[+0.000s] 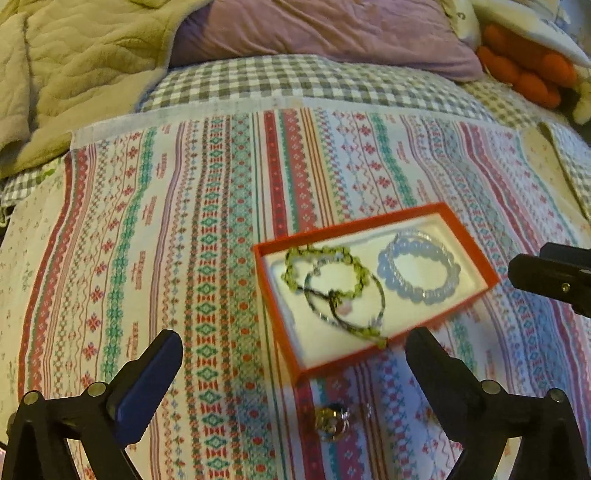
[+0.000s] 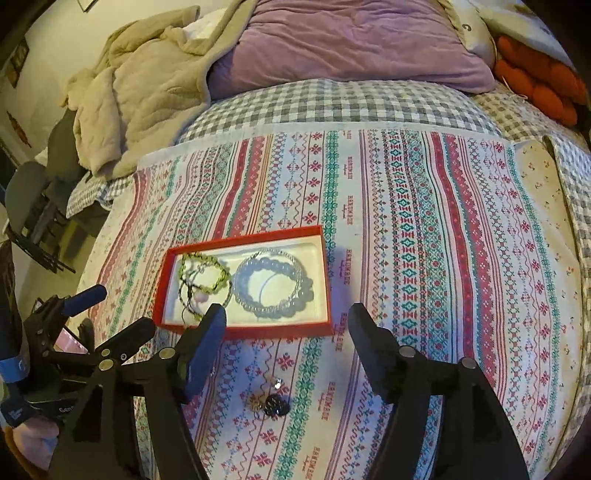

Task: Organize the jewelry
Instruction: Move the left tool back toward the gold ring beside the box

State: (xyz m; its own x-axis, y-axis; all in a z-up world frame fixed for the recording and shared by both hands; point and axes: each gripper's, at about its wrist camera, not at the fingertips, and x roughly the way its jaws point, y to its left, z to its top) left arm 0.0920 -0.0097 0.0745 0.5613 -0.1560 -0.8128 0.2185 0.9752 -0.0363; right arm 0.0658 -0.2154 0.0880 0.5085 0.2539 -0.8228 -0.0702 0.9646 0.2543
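Right wrist: "HANDMADE" along the striped cloth (image 2: 424, 229), both tools gaping, empty, red box (image 2: 243, 330) nearby.

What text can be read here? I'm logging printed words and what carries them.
"HANDMADE": printed repeatedly along the white stripes of the patterned cloth, clearest in the right wrist view.
"Gen": start of a cut-off label on the left gripper.
Letter on the white pillow: too unclear to read.
Red box: no text visible.

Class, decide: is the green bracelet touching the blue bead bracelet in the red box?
Apart. The left wrist view shows white lining between the green bracelet and the blue bead bracelet.
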